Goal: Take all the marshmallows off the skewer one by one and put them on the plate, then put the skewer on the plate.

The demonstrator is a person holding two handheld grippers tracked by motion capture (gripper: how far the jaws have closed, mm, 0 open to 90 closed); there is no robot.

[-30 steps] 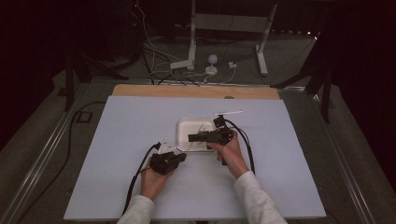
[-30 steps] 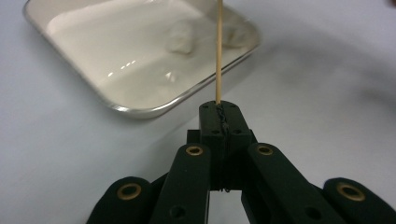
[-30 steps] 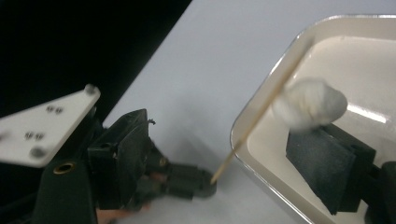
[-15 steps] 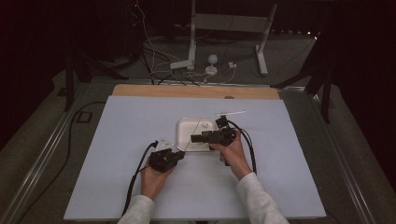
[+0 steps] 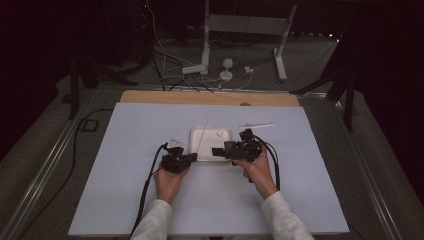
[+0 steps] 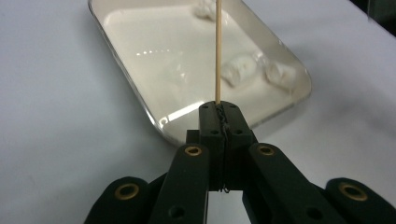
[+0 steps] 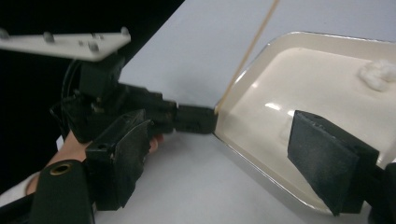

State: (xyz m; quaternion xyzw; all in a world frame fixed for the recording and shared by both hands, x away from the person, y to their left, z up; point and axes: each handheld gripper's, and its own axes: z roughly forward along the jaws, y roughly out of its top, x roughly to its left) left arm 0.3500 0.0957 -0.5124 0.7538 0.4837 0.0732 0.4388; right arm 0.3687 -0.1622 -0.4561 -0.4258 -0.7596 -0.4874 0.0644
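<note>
My left gripper (image 6: pixel 219 111) is shut on a thin wooden skewer (image 6: pixel 217 51) that points out over a shallow white tray (image 6: pixel 149 51). Three soft white lumps (image 6: pixel 240 71) lie in the tray's far half. From above, the left gripper (image 5: pixel 194 157) sits at the tray's near left corner, with the skewer (image 5: pixel 202 136) slanting across the tray (image 5: pixel 223 145). My right gripper (image 5: pixel 216 151) points left along the tray's near edge. Its jaws (image 7: pixel 229 158) stand open and hold nothing. Beyond them are the left gripper (image 7: pixel 192 119), the skewer (image 7: pixel 250 51) and one white lump (image 7: pixel 377 74).
The tray rests mid-table on a pale blue board (image 5: pixel 125 190). A wooden strip (image 5: pixel 165 96) borders the board's far side. A small white flat piece (image 5: pixel 256 125) lies right of the tray. Cables trail from both grippers toward the person. Stand legs and cables (image 5: pixel 220 75) lie on the floor beyond.
The left hand has edged away from the person toward the tray's corner with the skewer. The right hand has slid slightly to the right along the tray's near edge.
</note>
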